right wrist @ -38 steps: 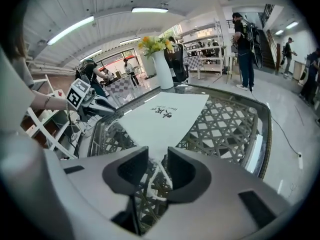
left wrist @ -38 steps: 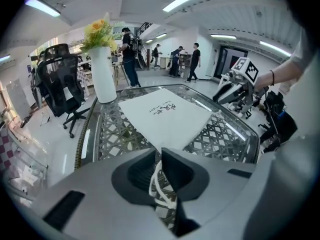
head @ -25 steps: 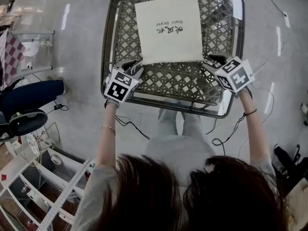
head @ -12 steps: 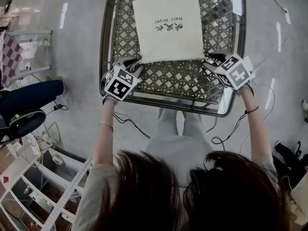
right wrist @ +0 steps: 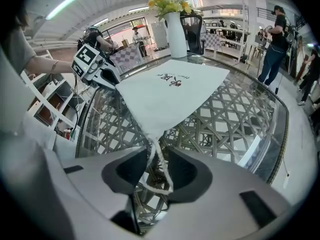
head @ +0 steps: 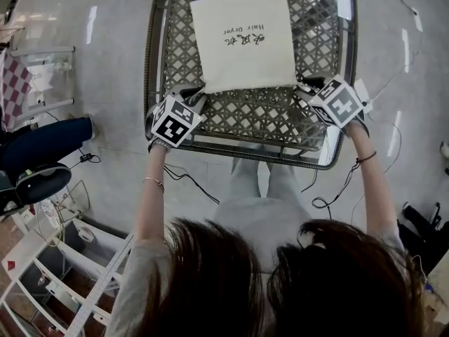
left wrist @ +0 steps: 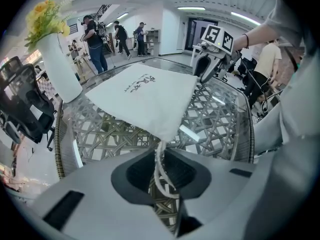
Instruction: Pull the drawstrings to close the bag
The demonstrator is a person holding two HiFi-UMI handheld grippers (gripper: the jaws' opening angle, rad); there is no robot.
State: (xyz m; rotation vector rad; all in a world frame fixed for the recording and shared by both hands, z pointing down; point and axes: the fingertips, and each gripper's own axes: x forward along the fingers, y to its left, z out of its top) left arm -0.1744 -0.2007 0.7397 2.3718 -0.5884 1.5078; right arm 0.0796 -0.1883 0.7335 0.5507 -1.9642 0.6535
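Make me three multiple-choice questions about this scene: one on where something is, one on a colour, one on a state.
1. The bag lies on: A the floor; B the lattice table; C a chair.
2. The flowers in the vase are: A red; B yellow; C blue.
3. The bag is: A hanging; B rolled up; C flat, mouth not gathered.

B: it rests on the lattice table top.
B: the blooms look yellow above the white vase.
C: it lies spread out with a straight near edge.
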